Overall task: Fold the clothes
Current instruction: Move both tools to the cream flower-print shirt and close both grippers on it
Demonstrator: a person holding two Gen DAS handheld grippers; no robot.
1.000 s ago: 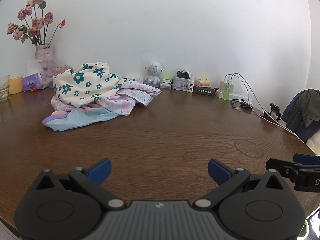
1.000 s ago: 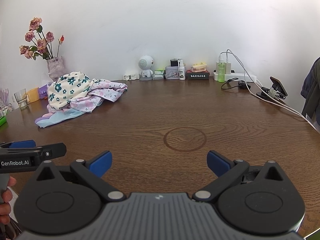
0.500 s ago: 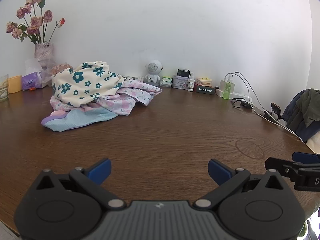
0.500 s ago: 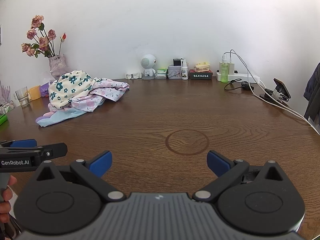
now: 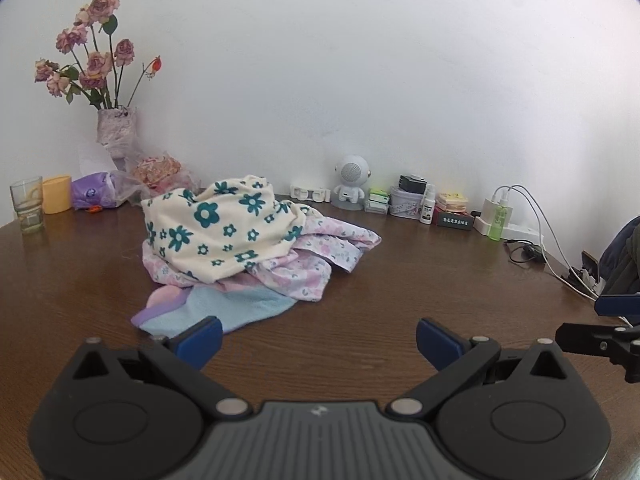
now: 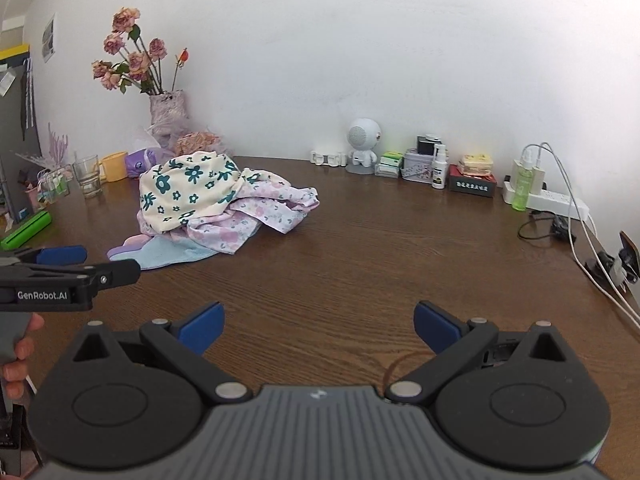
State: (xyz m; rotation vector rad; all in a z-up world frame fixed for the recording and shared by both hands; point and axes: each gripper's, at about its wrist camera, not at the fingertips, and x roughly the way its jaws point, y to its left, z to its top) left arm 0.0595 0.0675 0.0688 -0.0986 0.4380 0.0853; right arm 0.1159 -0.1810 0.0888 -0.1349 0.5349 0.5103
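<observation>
A heap of clothes lies on the brown wooden table [image 5: 360,344]. On top is a cream garment with teal flowers [image 5: 216,232], also in the right wrist view [image 6: 188,188]. Under it are a pink floral garment [image 5: 312,264] and a light blue cloth [image 5: 228,304]. My left gripper [image 5: 318,340] is open and empty, just in front of the light blue cloth. My right gripper [image 6: 318,326] is open and empty over bare table, to the right of the heap. The left gripper also shows from the side in the right wrist view [image 6: 80,268].
A vase of dried roses [image 5: 116,136], a glass [image 5: 27,204] and a yellow cup [image 5: 56,194] stand at the back left. A white robot figure [image 5: 352,184], small boxes and a power strip with cables [image 5: 520,232] line the wall. A dark jacket [image 5: 624,260] hangs at right.
Both grippers have moved forward and left toward the heap of clothes, which now looks larger and nearer. Both stay open and empty.
</observation>
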